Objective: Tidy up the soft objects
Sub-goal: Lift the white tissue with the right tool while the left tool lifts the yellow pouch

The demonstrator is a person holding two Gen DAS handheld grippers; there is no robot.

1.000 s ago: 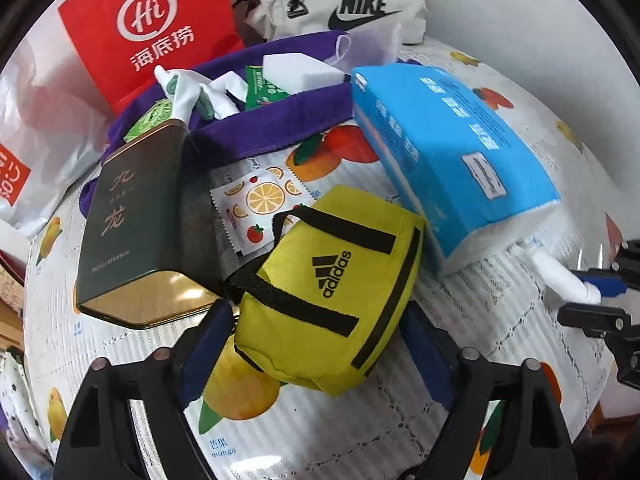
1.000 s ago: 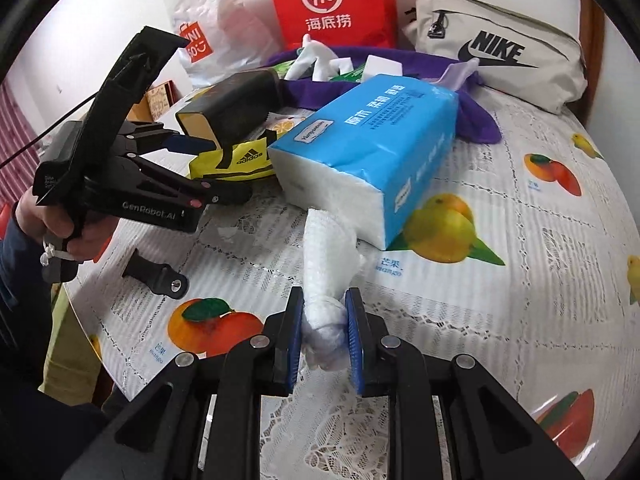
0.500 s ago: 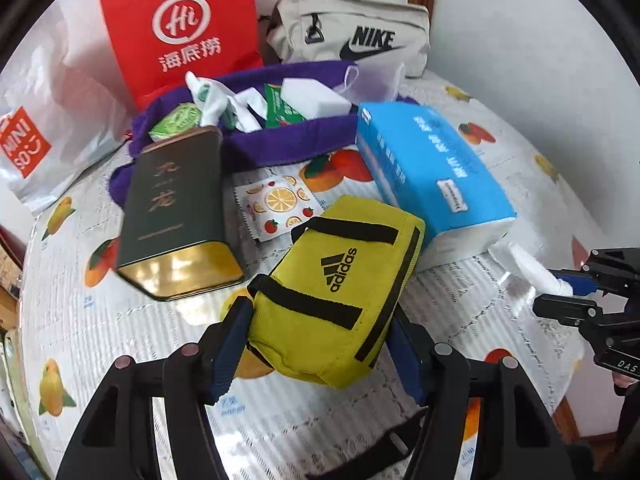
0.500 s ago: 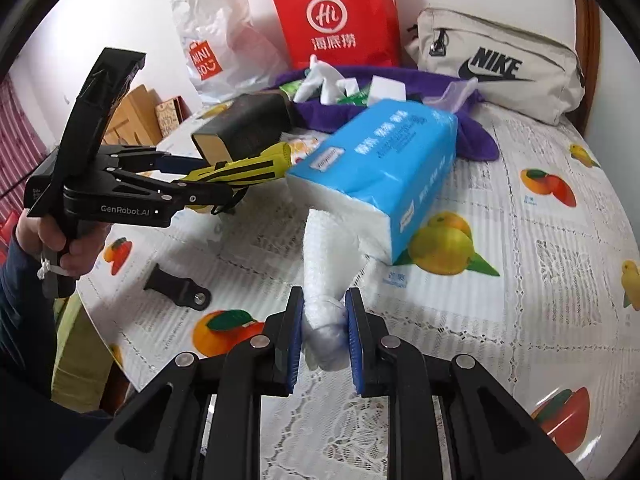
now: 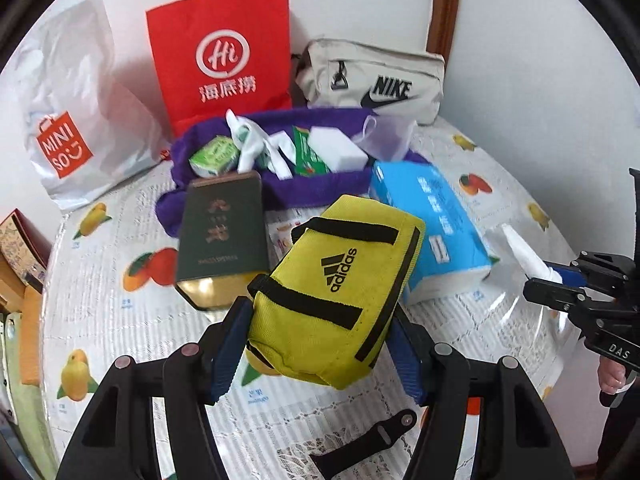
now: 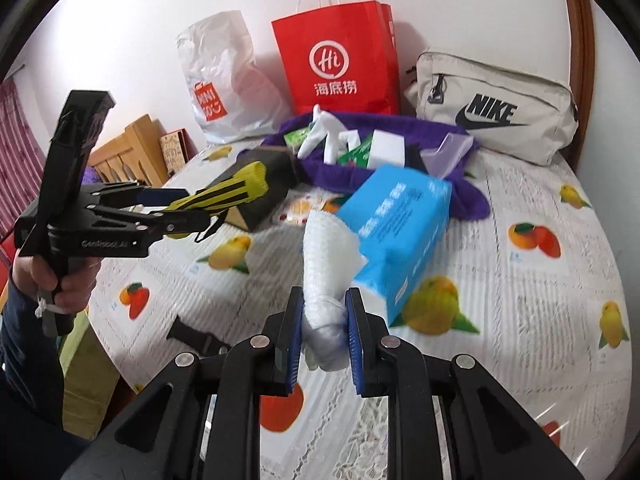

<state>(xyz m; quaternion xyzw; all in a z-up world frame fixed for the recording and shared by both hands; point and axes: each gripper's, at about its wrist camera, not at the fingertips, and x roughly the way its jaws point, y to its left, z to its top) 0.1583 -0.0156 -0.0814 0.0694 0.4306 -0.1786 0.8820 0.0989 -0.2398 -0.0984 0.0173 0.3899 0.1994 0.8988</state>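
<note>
Left gripper (image 5: 316,344) holds the yellow Adidas pouch (image 5: 336,288) by its near end, a blue pad pressed on each side, so the soft fabric bulges between them and the pouch hangs clear of the surface (image 5: 120,320). Gripping across the short width likely keeps it from folding over; the jaws stand moderately wide because the pouch is bulky. Its loose black strap (image 5: 368,436) trails on the cloth below.

Right gripper (image 6: 323,332) is pinched narrow on the lower end of a white tissue bundle (image 6: 324,272), which stands up from the pads toward the open end of the blue tissue pack (image 6: 400,232) and seems to be drawn from it. The pack's near end looks tilted off the cloth, though I cannot tell if it lifts clear.

Behind, a purple cloth (image 5: 312,188) cradles small packets and a white block, probably the gathering spot. A dark tin box (image 5: 222,232) lies just beside the pouch, and bags line the wall.
</note>
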